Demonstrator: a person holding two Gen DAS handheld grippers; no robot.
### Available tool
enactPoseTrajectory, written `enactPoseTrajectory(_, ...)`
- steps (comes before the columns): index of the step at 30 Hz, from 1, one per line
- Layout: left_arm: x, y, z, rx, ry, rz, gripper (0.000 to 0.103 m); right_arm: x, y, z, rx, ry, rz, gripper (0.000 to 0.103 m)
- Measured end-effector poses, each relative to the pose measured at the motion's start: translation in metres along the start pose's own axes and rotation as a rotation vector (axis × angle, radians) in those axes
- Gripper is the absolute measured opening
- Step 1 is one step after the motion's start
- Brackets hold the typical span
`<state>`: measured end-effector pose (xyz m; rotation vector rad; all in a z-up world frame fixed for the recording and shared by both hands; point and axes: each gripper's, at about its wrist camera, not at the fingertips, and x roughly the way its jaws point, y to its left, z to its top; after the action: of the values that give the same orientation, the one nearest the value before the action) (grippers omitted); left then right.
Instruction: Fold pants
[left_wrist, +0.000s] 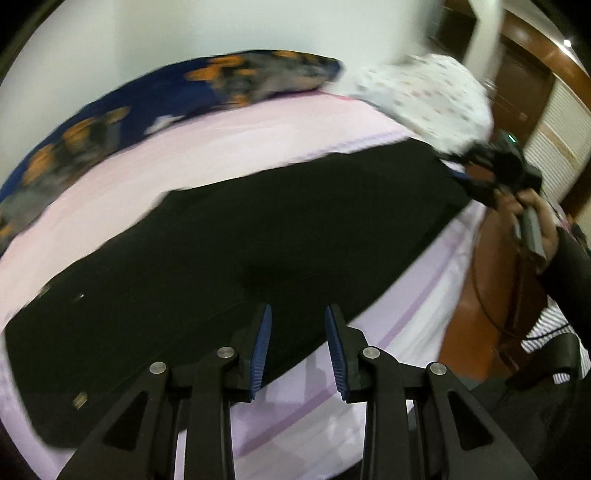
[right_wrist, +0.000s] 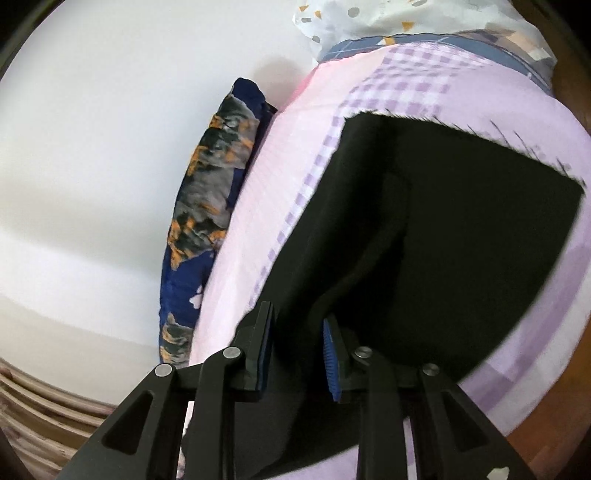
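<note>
The black pants (left_wrist: 229, 236) lie flat along the bed (left_wrist: 207, 147), which carries a pink and lilac checked sheet. The garment runs lengthwise near the bed's front edge, with one end toward the patterned white pillow (left_wrist: 428, 96) at the bed's head.

Left claw (left_wrist: 298, 350): released. The blue pads (left_wrist: 260, 350) stand apart with nothing pinched between them. The claw hangs over the front edge of the bed, and the long edge of the pants lies just beyond its fingertips. Whether the tips touch the cloth cannot be told.

Right claw (right_wrist: 297, 350): released, jaws parted. It sits at one end of the pants (right_wrist: 443, 221), and black cloth lies under and between the fingers (right_wrist: 330, 354), but the pads do not press on it. In the left wrist view the right claw (left_wrist: 476, 177) appears at the far end of the garment beside the pillow, held by a hand (left_wrist: 532, 206) in a dark sleeve.

A dark blue quilt with orange patches (right_wrist: 207, 192) lies along the bed's far edge, against the white wall.
</note>
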<state>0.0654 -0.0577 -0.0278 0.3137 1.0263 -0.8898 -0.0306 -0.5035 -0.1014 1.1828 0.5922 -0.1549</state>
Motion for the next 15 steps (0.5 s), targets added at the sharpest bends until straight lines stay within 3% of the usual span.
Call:
enactPoseTrajectory(4, 0.037, -0.036, 0.022, 0.07, 0.031, -0.053, 0.032, 0.009, 0.016, 0.012, -0.052, 0.02, -0.02, 0.025)
enactPoseTrajectory(10, 0.074, -0.062, 0.037, 0.082, 0.07, -0.103, 0.032, 0.04, 0.027, 0.025, -0.123, 0.08, -0.041, 0.025)
enactPoseTrajectory(15, 0.099, -0.073, 0.039, 0.082, 0.103, -0.079, 0.032, 0.062, 0.024, 0.033, -0.127, 0.108, -0.051, 0.025)
